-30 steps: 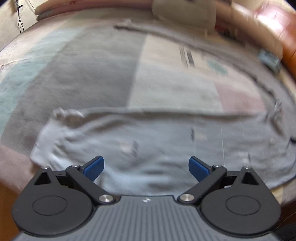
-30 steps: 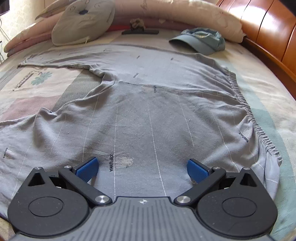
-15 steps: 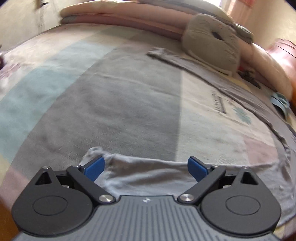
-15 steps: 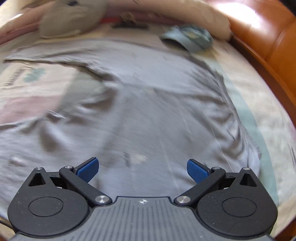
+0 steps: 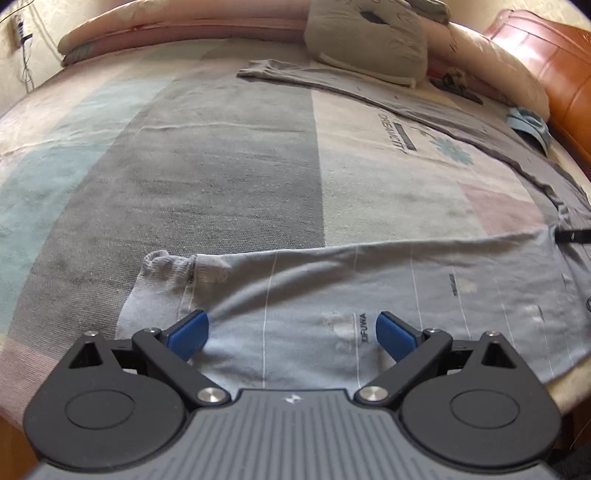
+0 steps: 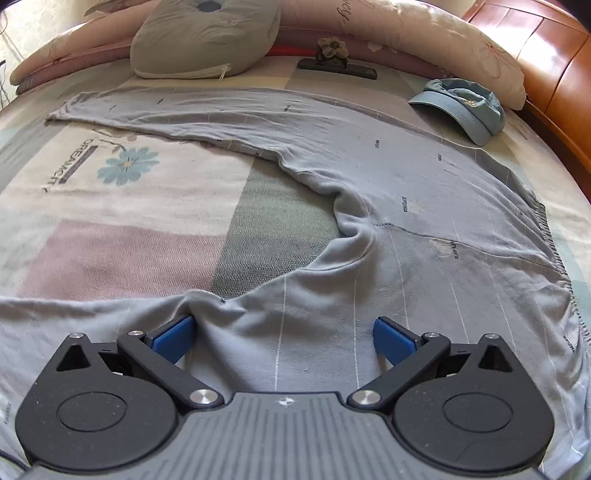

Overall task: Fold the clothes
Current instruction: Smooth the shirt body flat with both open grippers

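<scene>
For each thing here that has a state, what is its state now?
Left tongs: open, empty, over a trouser leg.
Right tongs: open, empty.
Grey trousers: unfolded, legs spread apart on the bed.
Blue cap: lying beside the trousers.
Grey cushion: leaning on the pillows.

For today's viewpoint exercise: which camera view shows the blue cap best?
The right wrist view. There the cap lies whole and sharp on the bed, near the wooden headboard, brim and crown both clear. The left wrist view catches only a small sliver of it at the far right edge.
</scene>
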`<state>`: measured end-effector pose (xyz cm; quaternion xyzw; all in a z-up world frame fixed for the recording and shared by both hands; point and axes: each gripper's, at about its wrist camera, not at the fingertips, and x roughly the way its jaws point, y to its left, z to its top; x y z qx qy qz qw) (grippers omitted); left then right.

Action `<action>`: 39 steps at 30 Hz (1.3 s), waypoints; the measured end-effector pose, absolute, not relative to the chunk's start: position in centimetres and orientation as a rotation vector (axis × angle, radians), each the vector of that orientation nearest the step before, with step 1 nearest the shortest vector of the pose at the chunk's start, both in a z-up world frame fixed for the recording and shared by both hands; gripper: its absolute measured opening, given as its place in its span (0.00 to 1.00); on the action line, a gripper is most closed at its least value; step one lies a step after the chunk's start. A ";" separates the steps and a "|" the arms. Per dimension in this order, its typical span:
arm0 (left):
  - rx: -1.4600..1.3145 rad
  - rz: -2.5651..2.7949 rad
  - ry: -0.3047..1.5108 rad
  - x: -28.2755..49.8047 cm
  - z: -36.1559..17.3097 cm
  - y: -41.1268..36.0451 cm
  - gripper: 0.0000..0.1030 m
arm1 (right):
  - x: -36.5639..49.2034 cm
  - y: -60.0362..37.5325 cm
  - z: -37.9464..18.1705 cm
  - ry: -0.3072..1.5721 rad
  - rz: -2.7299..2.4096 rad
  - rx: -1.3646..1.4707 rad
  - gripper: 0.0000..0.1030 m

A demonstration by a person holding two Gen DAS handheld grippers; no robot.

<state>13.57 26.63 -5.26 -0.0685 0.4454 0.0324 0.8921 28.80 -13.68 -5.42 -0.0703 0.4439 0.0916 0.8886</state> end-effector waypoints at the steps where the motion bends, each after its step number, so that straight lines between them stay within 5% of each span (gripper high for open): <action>1: -0.137 0.065 0.931 13.6 -5.2 26.6 0.94 | 28.4 -13.8 -5.0 0.912 0.188 -0.144 1.00; 15: -0.193 0.086 1.005 13.9 -4.8 27.0 0.94 | 33.0 -16.5 -5.7 0.932 0.042 -0.133 1.00; 22: -0.177 0.054 0.954 14.0 -2.7 26.0 0.94 | 29.0 -14.7 -2.4 0.870 0.127 -0.207 1.00; 31: -0.165 0.043 0.997 14.7 -5.3 23.5 0.95 | 27.7 -13.3 -6.4 0.967 0.205 -0.133 1.00; 39: -0.157 0.121 0.966 14.7 -3.0 21.6 0.95 | 28.5 -14.2 -4.3 0.908 0.268 -0.111 1.00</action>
